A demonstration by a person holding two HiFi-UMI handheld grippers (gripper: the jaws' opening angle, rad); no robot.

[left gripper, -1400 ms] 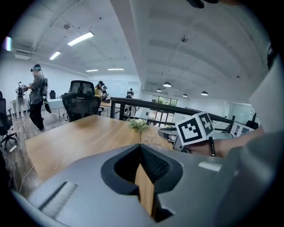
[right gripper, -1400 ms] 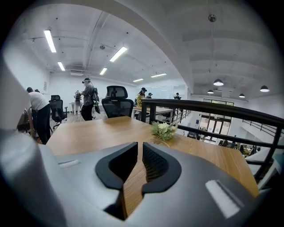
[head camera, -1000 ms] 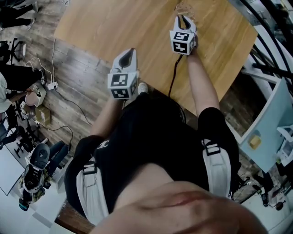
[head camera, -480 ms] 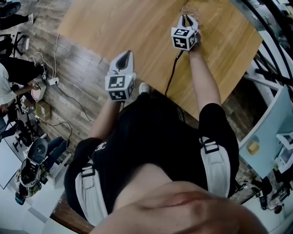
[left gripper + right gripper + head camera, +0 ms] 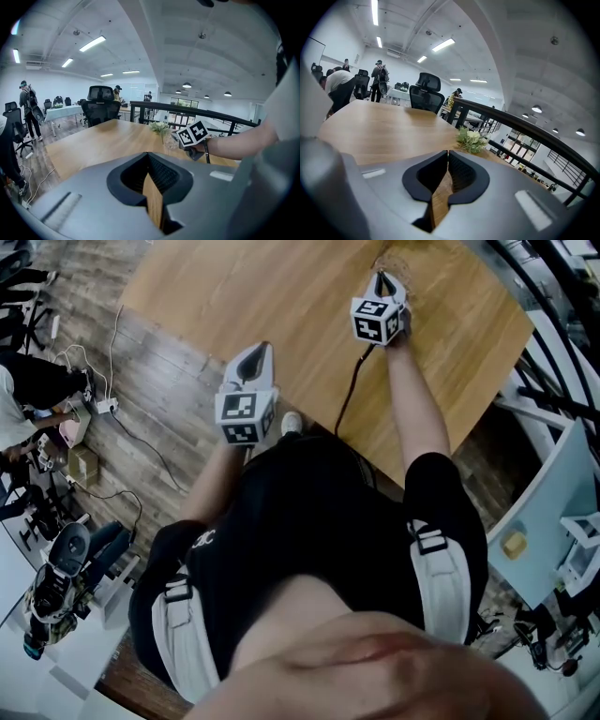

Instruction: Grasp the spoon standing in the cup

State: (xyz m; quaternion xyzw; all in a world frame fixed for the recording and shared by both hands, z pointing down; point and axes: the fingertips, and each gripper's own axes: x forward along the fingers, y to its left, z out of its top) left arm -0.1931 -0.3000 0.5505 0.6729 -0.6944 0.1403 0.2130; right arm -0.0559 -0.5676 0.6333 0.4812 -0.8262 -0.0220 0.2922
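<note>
Two tools are in play and neither holds anything: the left tool (image 5: 147, 154) has its jaws pressed together tip to tip with only bare wood showing below them, and the right tool (image 5: 447, 151) is closed the same way, empty. From the head view the right one sits at about 12 o'clock, far out over the wooden counter (image 5: 281, 296), while the left hangs back near the counter's near edge at about 10 o'clock. Ahead of the right tool, at roughly 1 o'clock from its tips, lies a small sprig of pale flowers (image 5: 472, 139); the left gripper view shows the same sprig just beyond the right tool's marker cube. The spoon and the cup cannot be made out in any view, so where they stand is not something these pictures settle. If they are near the flowers, they are hidden or too small to tell. As a judgement only, a spoon should be light, rigid and smooth, apt to slide or pivot between hard pads, and a cup under it could tip if the handle is levered sideways. The sensible hold would be on the handle well above the rim, flat faces against the pads, lifted straight up. The jaws would first have to part.
</note>
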